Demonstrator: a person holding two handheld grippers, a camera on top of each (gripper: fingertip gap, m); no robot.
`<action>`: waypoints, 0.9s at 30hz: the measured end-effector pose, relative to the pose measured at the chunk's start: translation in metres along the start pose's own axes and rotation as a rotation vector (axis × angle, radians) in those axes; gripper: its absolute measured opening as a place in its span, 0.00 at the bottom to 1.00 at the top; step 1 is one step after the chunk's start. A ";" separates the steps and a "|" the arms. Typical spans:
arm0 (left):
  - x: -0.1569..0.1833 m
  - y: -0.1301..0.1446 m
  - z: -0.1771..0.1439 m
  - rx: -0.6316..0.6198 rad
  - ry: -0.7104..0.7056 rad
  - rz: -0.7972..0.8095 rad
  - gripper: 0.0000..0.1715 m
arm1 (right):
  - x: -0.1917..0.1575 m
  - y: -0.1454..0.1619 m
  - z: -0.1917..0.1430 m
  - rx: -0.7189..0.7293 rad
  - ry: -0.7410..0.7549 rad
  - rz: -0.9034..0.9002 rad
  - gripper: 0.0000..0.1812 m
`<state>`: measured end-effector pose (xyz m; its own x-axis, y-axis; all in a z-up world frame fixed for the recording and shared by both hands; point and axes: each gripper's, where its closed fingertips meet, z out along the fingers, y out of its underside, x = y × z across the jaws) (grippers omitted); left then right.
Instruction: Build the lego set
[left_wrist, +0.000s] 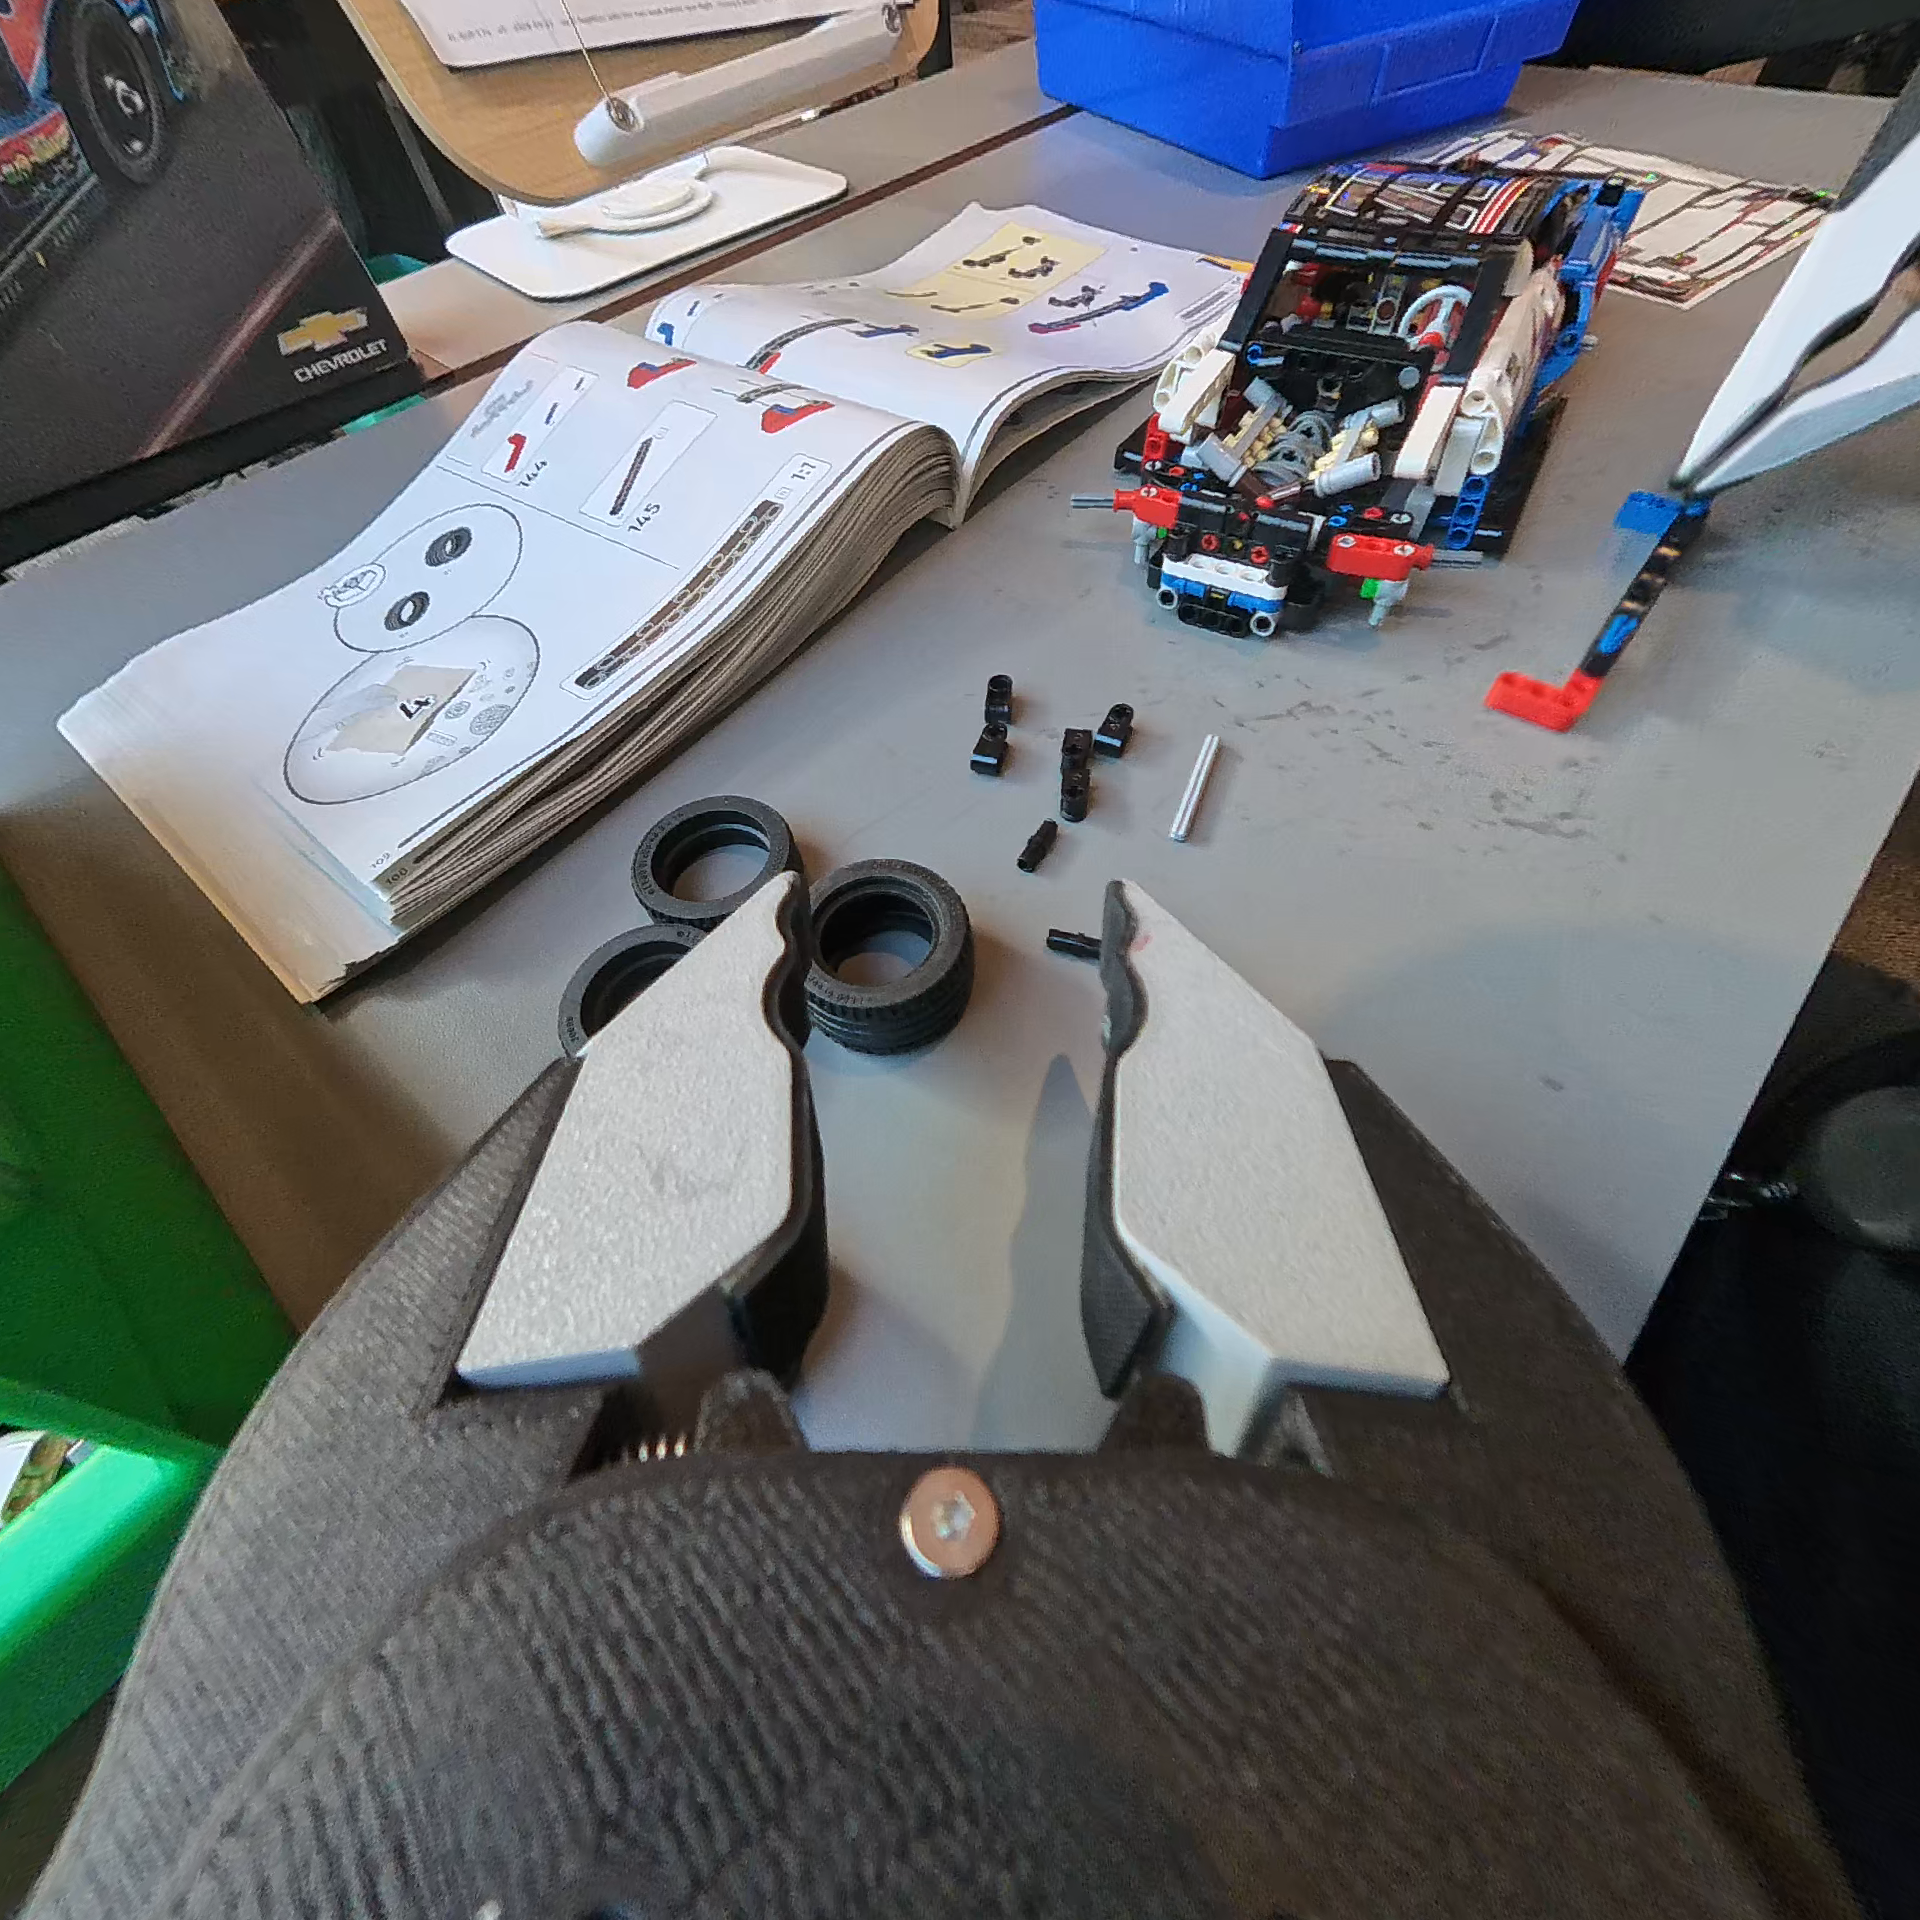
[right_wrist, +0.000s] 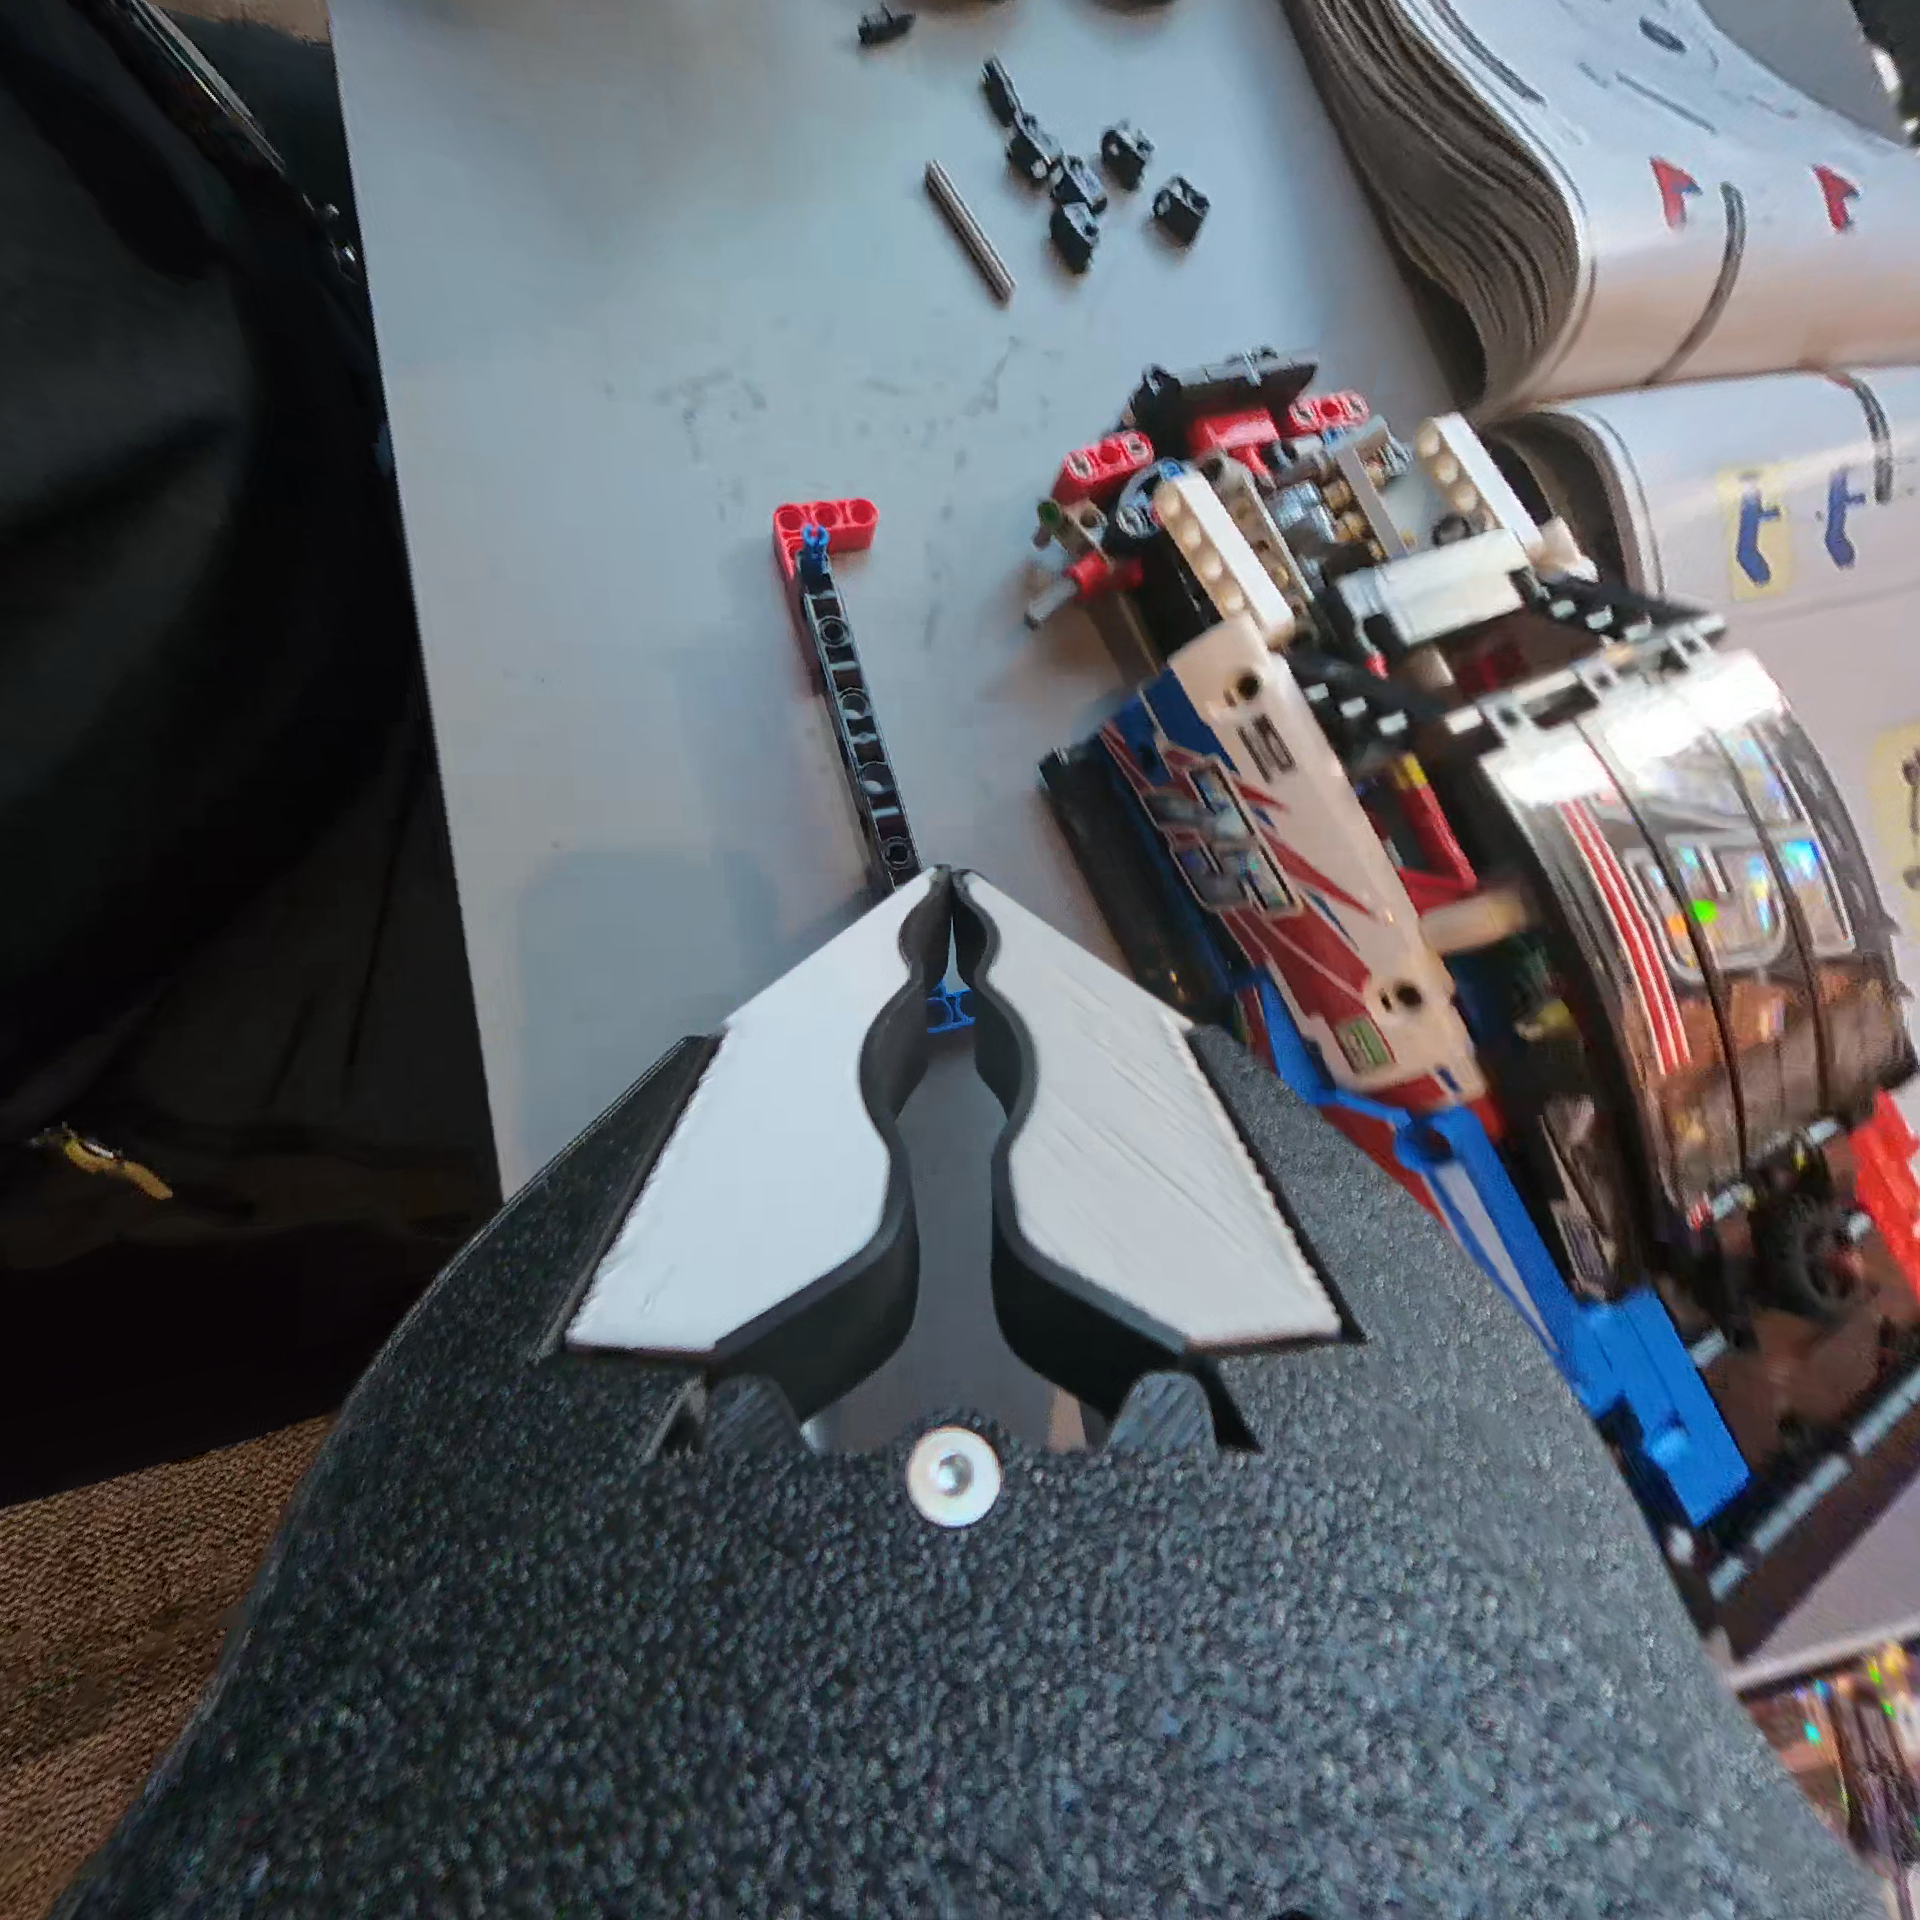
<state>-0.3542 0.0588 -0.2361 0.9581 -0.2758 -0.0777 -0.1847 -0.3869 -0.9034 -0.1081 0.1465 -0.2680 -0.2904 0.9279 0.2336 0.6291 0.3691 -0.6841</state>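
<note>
A part-built Lego race car (left_wrist: 1371, 395) stands on the grey table (left_wrist: 1351, 935); it also shows in the right wrist view (right_wrist: 1455, 831). My left gripper (left_wrist: 951, 914) is open and empty, low over the table. Three black tyres (left_wrist: 888, 961) lie at its left fingertip and a small black pin (left_wrist: 1070, 942) at its right. My right gripper (right_wrist: 951, 878) is shut, tips together over the blue end (right_wrist: 948, 1008) of a black beam (right_wrist: 857, 727) with a red L-piece (right_wrist: 826, 520). The left wrist view shows that gripper (left_wrist: 1688, 483) touching the beam's blue end (left_wrist: 1652, 514). Whether it pinches the beam is unclear.
Several black connectors (left_wrist: 1039, 748) and a grey axle (left_wrist: 1195, 787) lie mid-table. The open instruction book (left_wrist: 520, 582) lies to the left. A blue bin (left_wrist: 1299, 73), sticker sheet (left_wrist: 1714, 229) and white stand (left_wrist: 644, 218) are at the back. Green bins (left_wrist: 83, 1507) stand left. The table edge (left_wrist: 1766, 1039) runs along the right. My hands' fingertips stand some 25 cm from each other.
</note>
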 end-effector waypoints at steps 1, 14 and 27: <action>0.000 0.000 0.000 -0.001 0.000 -0.002 0.31 | 0.003 0.006 -0.005 -0.007 0.004 0.015 0.00; 0.008 -0.006 0.003 0.009 0.028 0.002 0.25 | 0.007 -0.039 -0.039 0.307 0.073 0.131 0.00; 0.069 0.000 0.053 -0.290 0.329 0.092 0.12 | -0.042 -0.115 0.019 0.452 -0.114 0.077 0.00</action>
<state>-0.2769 0.0866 -0.2635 0.8231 -0.5672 0.0286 -0.3641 -0.5657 -0.7399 -0.1814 0.0643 -0.2122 -0.3488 0.9307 0.1103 0.2821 0.2164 -0.9347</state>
